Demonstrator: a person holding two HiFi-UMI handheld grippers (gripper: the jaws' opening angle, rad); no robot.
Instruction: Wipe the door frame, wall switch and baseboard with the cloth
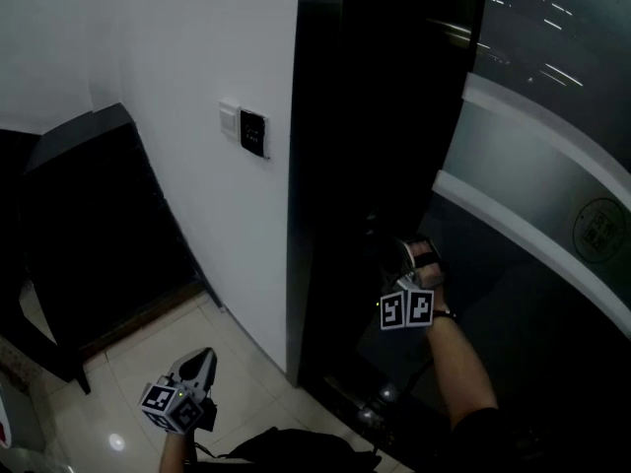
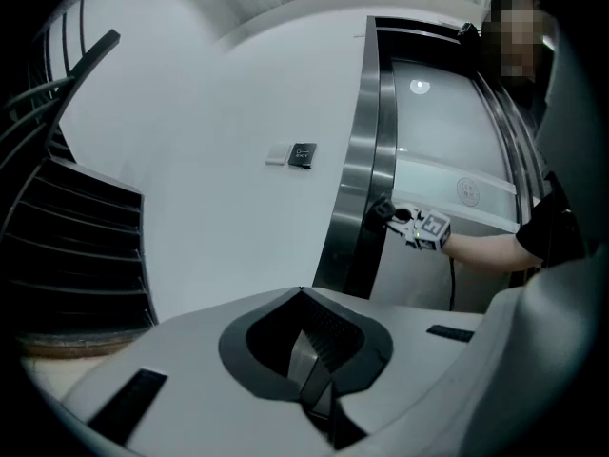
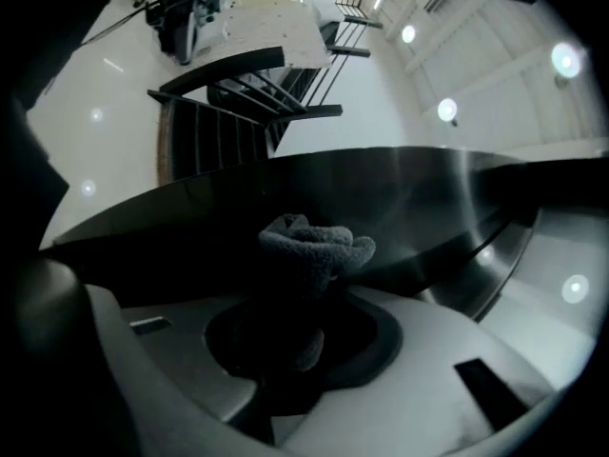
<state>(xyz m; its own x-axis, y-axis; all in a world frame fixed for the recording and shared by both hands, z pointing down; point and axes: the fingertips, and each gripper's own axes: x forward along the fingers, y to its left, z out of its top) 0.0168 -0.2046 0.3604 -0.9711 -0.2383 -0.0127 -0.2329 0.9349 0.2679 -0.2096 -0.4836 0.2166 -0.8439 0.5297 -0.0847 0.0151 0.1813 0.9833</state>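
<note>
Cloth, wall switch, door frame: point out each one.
cloth [image 3: 314,246], right gripper view, bunched top.
wall switch [image 1: 253,133], head view, dark panel's middle.
door frame [image 1: 315,166], head view, dark upright post.

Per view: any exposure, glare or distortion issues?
Head view: door frame nearly black, underexposed; wall well lit. Left gripper view: strong fisheye bends the frame, corners vignetted. Right gripper view: dim, cloth barely lit, glare streak on the metal frame.

open tiled floor [image 1: 248,377] before white wall [image 1: 177,47], dark slatted structure [image 1: 89,230] crowding left, door frame [image 1: 325,166] jutting right
</note>
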